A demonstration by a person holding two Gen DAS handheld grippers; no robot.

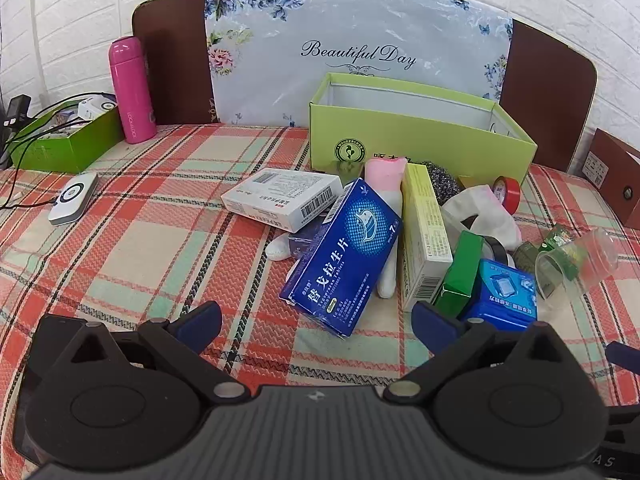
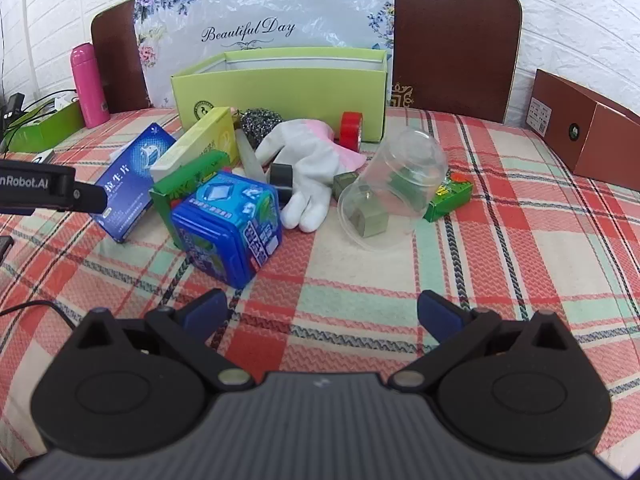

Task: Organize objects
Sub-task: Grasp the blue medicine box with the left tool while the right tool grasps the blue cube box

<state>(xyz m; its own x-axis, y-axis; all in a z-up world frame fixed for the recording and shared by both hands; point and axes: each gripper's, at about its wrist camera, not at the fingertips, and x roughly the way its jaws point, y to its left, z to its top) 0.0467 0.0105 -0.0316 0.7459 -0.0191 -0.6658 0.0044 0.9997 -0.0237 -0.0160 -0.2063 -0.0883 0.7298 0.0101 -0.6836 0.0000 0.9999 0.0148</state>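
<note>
A heap of objects lies on the plaid cloth before an open lime-green box [image 1: 420, 136] [image 2: 280, 92]. It holds a blue medicine box [image 1: 344, 256] [image 2: 132, 180], a white box [image 1: 284, 196], a yellow box [image 1: 424, 232] [image 2: 200, 140], a blue tin [image 1: 504, 292] [image 2: 232, 224], a white and pink glove [image 2: 308, 160], red tape [image 2: 352, 128] and a clear cup [image 2: 392, 188] on its side. My left gripper [image 1: 316, 324] is open just short of the blue medicine box. My right gripper [image 2: 322, 312] is open and empty, short of the blue tin and cup.
A pink bottle [image 1: 132, 88] and a green tray [image 1: 68, 140] with cables stand at the far left. A white device [image 1: 74, 198] lies near them. A brown box [image 2: 588, 128] sits at the right. A headboard and brick wall close the back.
</note>
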